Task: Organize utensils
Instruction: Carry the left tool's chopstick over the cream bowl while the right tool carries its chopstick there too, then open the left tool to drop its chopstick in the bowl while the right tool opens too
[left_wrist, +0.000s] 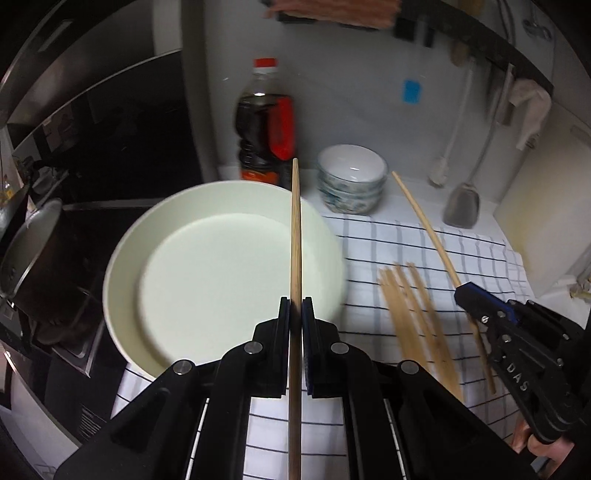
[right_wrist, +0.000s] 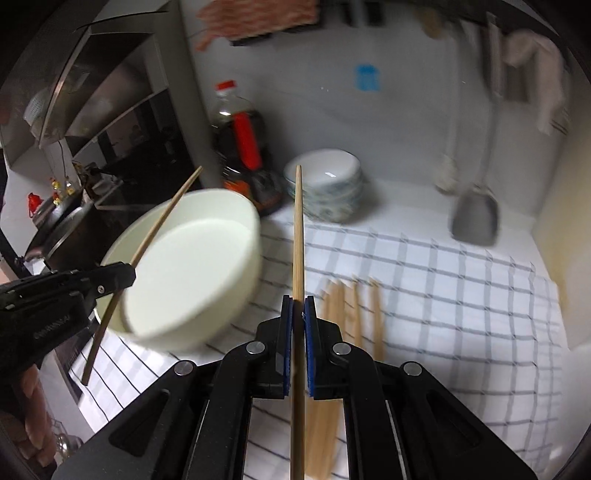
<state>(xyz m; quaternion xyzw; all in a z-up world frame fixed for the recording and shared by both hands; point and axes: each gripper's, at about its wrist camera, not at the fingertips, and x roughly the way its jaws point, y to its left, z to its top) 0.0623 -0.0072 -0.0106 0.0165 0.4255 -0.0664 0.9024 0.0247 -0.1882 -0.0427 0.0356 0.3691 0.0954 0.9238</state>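
Note:
My left gripper is shut on a wooden chopstick that points forward over the white plate. My right gripper is shut on another wooden chopstick, held above the checked cloth. In the left wrist view the right gripper holds its chopstick at the right. In the right wrist view the left gripper holds its chopstick across the plate. Several loose chopsticks lie on the cloth between the grippers; they also show in the right wrist view.
A checked cloth covers the counter. A stack of bowls, a dark sauce bottle and a hanging spatula stand at the back wall. A pot sits on the stove at the left.

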